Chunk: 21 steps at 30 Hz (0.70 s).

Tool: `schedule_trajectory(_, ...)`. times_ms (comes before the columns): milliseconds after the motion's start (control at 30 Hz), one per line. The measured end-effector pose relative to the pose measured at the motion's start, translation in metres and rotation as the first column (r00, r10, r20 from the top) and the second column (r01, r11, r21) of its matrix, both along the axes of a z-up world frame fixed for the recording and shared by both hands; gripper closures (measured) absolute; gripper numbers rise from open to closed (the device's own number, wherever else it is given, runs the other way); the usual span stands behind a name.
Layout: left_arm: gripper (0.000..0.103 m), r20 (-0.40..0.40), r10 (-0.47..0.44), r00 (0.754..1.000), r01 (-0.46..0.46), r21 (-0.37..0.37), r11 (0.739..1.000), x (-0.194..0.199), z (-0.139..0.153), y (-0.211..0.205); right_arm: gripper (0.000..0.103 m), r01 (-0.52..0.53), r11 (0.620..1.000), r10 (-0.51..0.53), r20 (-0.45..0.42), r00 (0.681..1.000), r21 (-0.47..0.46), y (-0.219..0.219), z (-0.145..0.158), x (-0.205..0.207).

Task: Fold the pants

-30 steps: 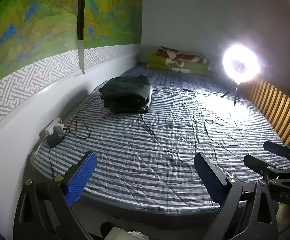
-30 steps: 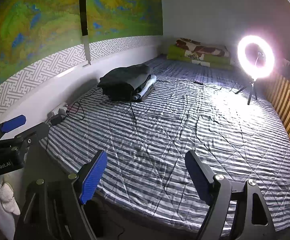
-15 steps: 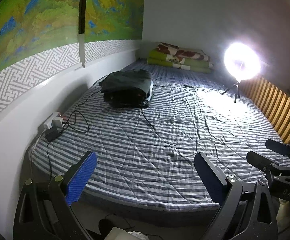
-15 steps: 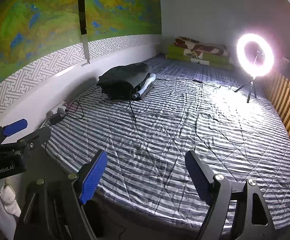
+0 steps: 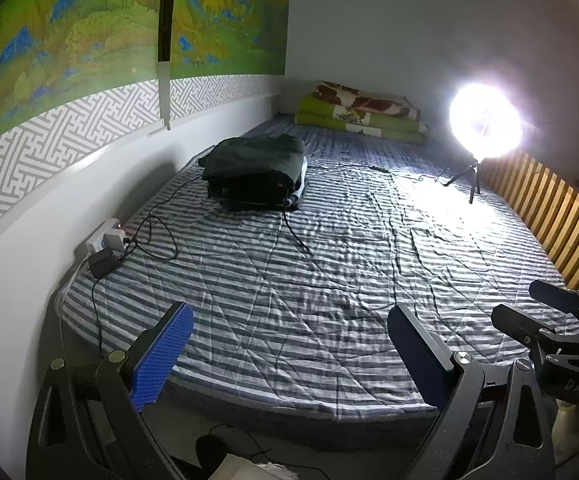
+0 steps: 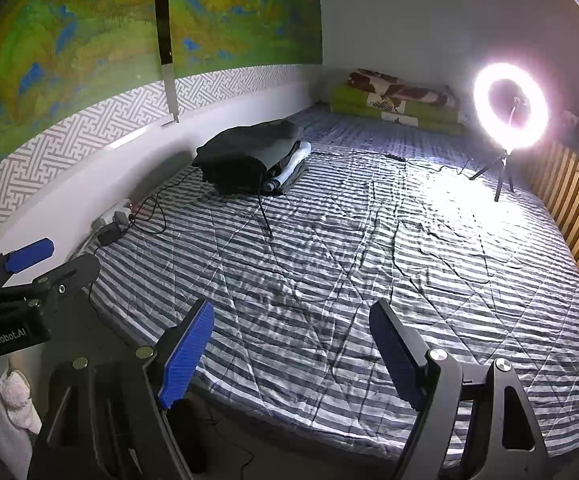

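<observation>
A stack of folded dark pants (image 5: 255, 170) (image 6: 249, 156) lies on the striped bed (image 5: 329, 280) (image 6: 369, 260) near the left wall, with a pale garment showing at its right side. My left gripper (image 5: 289, 340) hangs open over the bed's near edge, far from the stack, nothing between its blue pads. My right gripper (image 6: 291, 344) is open too, empty, over the near edge. Each gripper shows at the side of the other's view: the right gripper (image 5: 557, 312), the left gripper (image 6: 45, 260).
A lit ring light (image 5: 485, 126) (image 6: 509, 106) on a tripod stands on the bed at far right. Cables and a power strip (image 5: 105, 238) lie by the left wall. Folded bedding (image 5: 361, 114) sits at the head. A wooden slatted rail (image 5: 557, 216) lines the right side.
Both grippers have drawn back and risen a little, so the bed and the stack look slightly farther off. Both stay open and empty.
</observation>
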<state>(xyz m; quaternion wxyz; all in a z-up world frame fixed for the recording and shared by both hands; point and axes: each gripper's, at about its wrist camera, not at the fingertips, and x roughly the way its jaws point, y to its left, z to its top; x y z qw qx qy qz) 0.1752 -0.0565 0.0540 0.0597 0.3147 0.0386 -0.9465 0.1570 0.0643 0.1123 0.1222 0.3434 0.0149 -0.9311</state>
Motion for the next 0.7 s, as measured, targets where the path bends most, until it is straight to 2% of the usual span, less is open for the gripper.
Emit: schedule_trajectory(700, 0.004, 0.014, 0.005, 1.0, -0.005, 0.003, 1.0, -0.0072, -0.0057, 0.0043, 0.026, 0.009, 1.0, -0.009, 0.01, 1.0, 0.003, -0.0047, -0.006, -0.0059)
